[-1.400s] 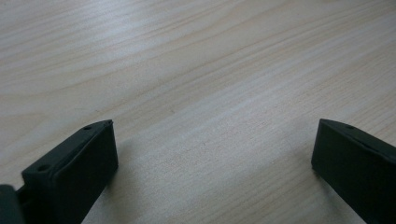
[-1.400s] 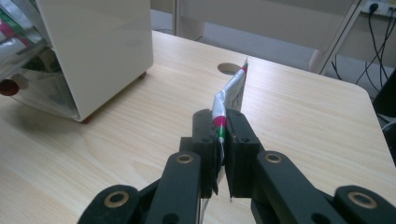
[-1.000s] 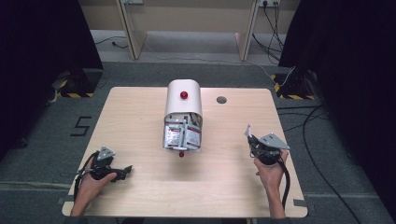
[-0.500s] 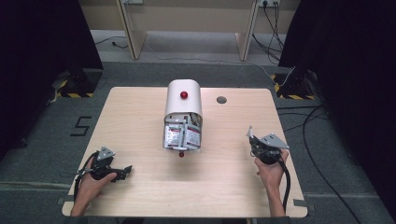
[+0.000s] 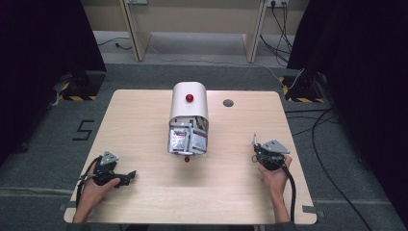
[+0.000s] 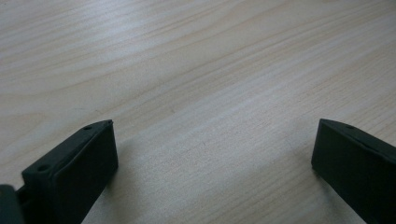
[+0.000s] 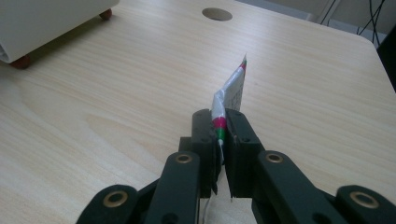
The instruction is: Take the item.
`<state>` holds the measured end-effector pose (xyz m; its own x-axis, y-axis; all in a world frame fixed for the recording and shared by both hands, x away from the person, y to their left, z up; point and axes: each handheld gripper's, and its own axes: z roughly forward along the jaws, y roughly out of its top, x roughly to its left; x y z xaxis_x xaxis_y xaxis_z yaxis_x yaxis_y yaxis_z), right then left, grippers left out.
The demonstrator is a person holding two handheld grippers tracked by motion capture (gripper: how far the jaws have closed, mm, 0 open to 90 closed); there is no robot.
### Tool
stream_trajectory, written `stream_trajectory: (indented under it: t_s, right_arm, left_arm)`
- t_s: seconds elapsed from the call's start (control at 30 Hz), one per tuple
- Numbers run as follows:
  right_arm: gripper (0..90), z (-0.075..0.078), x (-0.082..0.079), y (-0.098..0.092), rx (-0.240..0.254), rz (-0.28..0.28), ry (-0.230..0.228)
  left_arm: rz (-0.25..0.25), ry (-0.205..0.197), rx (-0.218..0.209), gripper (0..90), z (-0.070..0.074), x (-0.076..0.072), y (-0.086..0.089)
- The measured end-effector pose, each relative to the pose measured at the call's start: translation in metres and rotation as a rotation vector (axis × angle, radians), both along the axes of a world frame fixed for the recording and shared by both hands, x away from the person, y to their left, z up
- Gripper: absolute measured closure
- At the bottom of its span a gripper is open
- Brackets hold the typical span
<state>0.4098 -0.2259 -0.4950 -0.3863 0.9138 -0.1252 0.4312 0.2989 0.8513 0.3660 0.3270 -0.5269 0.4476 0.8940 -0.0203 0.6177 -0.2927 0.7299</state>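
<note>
Right gripper (image 7: 219, 130): jaws pressed together on a thin sachet (image 7: 232, 93) — silver-white with red and green print. The sachet stands on edge between the pads, its free end poking up and forward past the jaw tips. In the high view the same gripper (image 5: 262, 150) sits near the table's right edge, held in the person's right hand (image 5: 274, 177), the sachet (image 5: 254, 140) a small pale sliver at its front.

Left gripper (image 6: 212, 154): jaws spread wide, nothing between them, bare wood grain below. High view puts it (image 5: 129, 176) near the front left corner of the table (image 5: 144, 120), low over the surface, in the left hand (image 5: 96, 185); whether it touches the wood I cannot tell.

Out from the grippers — a white rounded container (image 5: 188, 118) lies at the table's middle, well apart from both grippers, with a red knob (image 5: 189, 97) on top. Its open end faces the person and is packed with more sachets (image 5: 187, 139) in the same colours. A small red foot (image 5: 187, 159) shows under the open end. In the right gripper view the container (image 7: 46, 23) shows at upper left.

A round hole (image 5: 228, 102) sits in the tabletop just right of the container's far end. Cables trail on the grey floor (image 5: 337, 159) at right.
</note>
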Motion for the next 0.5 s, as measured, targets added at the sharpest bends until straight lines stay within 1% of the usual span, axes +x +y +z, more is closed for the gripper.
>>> stream_trajectory:
  t_s: [0.1, 0.37, 0.4, 0.5]
  right_arm:
    - [83.5, -0.0011, 0.0001, 0.0005, -0.01, 0.002, 0.003]
    - [81.6, -0.0037, 0.0008, 0.0042, -0.016, 0.013, 0.009]
    - [80.9, -0.0048, 0.0005, 0.0051, -0.013, 0.012, 0.017]
    - [80.8, -0.005, 0.0011, 0.0055, -0.014, 0.015, 0.015]
  left_arm:
    - [0.0, 0.0, 0.0, 0.0, 0.0, 0.0, 0.0]
    - [0.0, 0.0, 0.0, 0.0, 0.0, 0.0, 0.0]
    - [0.0, 0.0, 0.0, 0.0, 0.0, 0.0, 0.0]
    - [0.0, 0.0, 0.0, 0.0, 0.0, 0.0, 0.0]
